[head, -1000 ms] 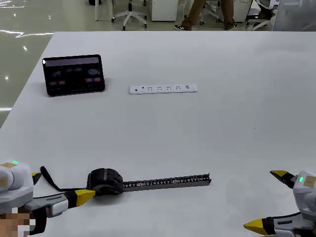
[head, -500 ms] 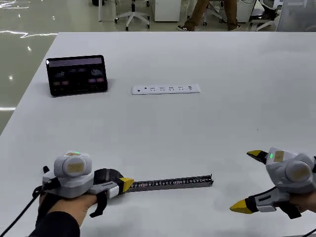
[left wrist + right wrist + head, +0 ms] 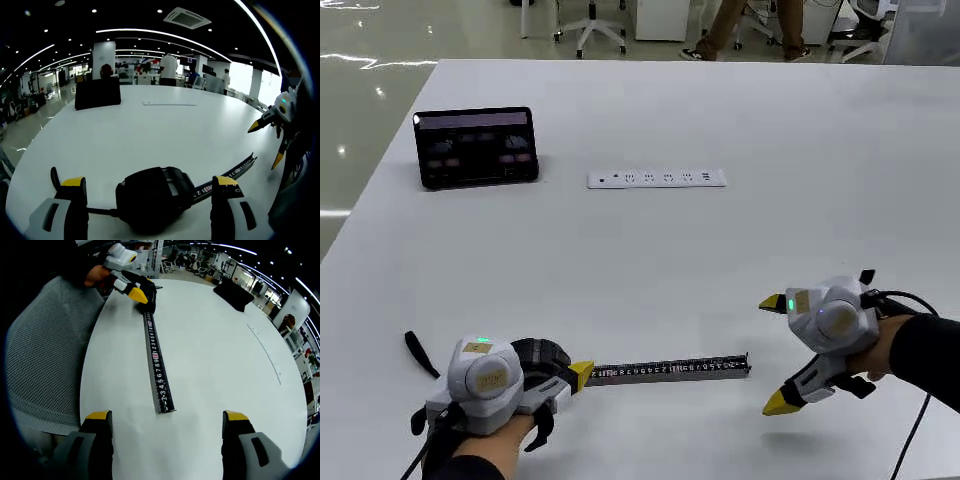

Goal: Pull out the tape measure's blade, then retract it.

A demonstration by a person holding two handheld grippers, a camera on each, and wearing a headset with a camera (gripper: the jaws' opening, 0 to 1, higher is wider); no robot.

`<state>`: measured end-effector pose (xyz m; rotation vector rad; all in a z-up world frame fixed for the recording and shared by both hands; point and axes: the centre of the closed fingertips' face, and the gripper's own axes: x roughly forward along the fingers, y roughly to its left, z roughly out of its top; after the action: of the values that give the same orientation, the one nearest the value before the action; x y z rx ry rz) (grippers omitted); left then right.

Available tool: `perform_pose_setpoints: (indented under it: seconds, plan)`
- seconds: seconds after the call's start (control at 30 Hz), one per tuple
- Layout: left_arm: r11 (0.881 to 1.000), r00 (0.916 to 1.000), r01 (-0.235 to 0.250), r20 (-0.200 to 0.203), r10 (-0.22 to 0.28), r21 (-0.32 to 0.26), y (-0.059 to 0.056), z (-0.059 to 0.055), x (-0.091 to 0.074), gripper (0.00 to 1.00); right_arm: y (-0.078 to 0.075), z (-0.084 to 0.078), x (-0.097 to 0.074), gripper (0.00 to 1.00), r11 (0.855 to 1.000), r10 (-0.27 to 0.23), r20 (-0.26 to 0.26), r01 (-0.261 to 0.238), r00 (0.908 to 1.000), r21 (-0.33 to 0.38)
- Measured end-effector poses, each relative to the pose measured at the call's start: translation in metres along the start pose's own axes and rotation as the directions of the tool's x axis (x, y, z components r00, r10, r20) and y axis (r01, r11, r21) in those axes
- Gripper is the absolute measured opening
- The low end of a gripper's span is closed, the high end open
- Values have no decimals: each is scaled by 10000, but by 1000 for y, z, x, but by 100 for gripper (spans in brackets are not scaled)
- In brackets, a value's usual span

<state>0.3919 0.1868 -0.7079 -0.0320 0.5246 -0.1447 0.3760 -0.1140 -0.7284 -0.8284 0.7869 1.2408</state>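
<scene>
A black tape measure (image 3: 542, 358) lies near the table's front left, its blade (image 3: 670, 369) drawn out to the right and lying flat. My left gripper (image 3: 558, 366) stands open with the case (image 3: 155, 197) between its yellow-tipped jaws; I see no squeeze on it. My right gripper (image 3: 772, 353) is open just right of the blade's end hook (image 3: 747, 364). In the right gripper view the hook (image 3: 167, 409) lies just ahead of the gap between that gripper's jaws (image 3: 167, 416), and the blade (image 3: 155, 360) runs away toward the case (image 3: 149, 295).
A dark tablet (image 3: 475, 147) stands at the back left and a white power strip (image 3: 656, 179) lies mid-table. The tape's black wrist strap (image 3: 420, 353) trails left of the case. The table's left edge (image 3: 380, 185) drops to a shiny floor.
My left gripper has come forward so that the case sits between its jaws. My right gripper has moved left and up, close to the blade's hook. The tape has stayed put.
</scene>
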Motion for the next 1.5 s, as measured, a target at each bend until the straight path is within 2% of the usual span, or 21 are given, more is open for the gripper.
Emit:
perform_pose_setpoints:
  seconds: [0.03,0.1,0.17,0.2,0.3,0.4,0.47,0.57,0.63,0.7,0.83,0.93,1.07,1.1,1.13,1.27,1.33,1.4,1.5]
  plan:
    - [9999,9998,135,159,-134,-68,-1,4,1,100,-3,-1,4,82,10000,89,-63,-89,9999,-9]
    - [9990,9992,317,244,-309,-304,-4,3,3,100,-4,-1,7,73,9997,244,-139,-244,9996,-22]
    - [9941,9971,699,-230,-720,-825,-12,-9,4,95,-10,1,10,65,9993,88,-127,-93,9999,-370]
    - [9918,9951,680,-643,-753,-1081,-12,-16,4,92,-13,0,13,63,9994,80,-134,-84,9999,-328]
    - [9960,9970,504,-556,-546,-742,-8,-15,5,91,-13,3,15,57,9995,249,-177,-253,9995,-213]
    - [9966,9979,449,-431,-479,-692,-4,-12,5,88,-14,0,18,47,9991,319,-403,-329,9987,-253]
    - [9963,9972,514,-501,-549,-687,-4,-13,5,82,-8,-2,20,40,9975,679,-477,-687,9965,-135]
    - [9963,9963,655,-517,-684,-557,-6,-12,5,71,-3,-7,21,31,9957,889,-738,-904,9933,-178]
    - [9970,9959,758,-482,-766,-176,-10,-13,6,67,0,-8,23,29,9940,1011,-780,-1039,9918,-329]
    - [9970,9948,762,-660,-770,-141,-13,-15,5,63,-1,-6,23,26,9940,981,-755,-1014,9923,-419]
    - [9979,9951,643,-747,-645,-43,-11,-15,6,63,1,-3,25,21,9932,1065,-705,-1095,9918,-396]
    - [9985,9949,525,-848,-539,-180,-11,-17,5,63,3,-4,29,17,9921,1124,-774,-1162,9906,-474]
    - [9984,9948,394,-927,-431,-413,-10,-18,5,63,9,-3,34,17,9911,1306,-793,-1322,9883,-158]
    - [9984,9947,386,-935,-424,-422,-10,-18,5,63,7,-1,34,15,9912,1246,-675,-1273,9899,-368]
    - [9982,9947,383,-935,-424,-456,-10,-18,5,63,6,-1,33,13,9933,1154,-667,-1159,9911,-32]
    - [9977,9946,371,-944,-424,-574,-9,-18,5,63,5,-2,33,12,9916,1290,-673,-1287,9894,91]
    - [9974,9947,371,-935,-429,-621,-9,-18,5,63,5,-2,34,12,9908,1356,-685,-1356,9884,43]
    - [9949,9953,410,-836,-488,-927,-8,-17,4,63,6,-2,34,12,9884,1420,-922,-1462,9856,-406]
    - [9947,9953,399,-839,-479,-945,-9,-17,4,63,6,-2,34,12,9890,1411,-900,-1445,9859,-327]
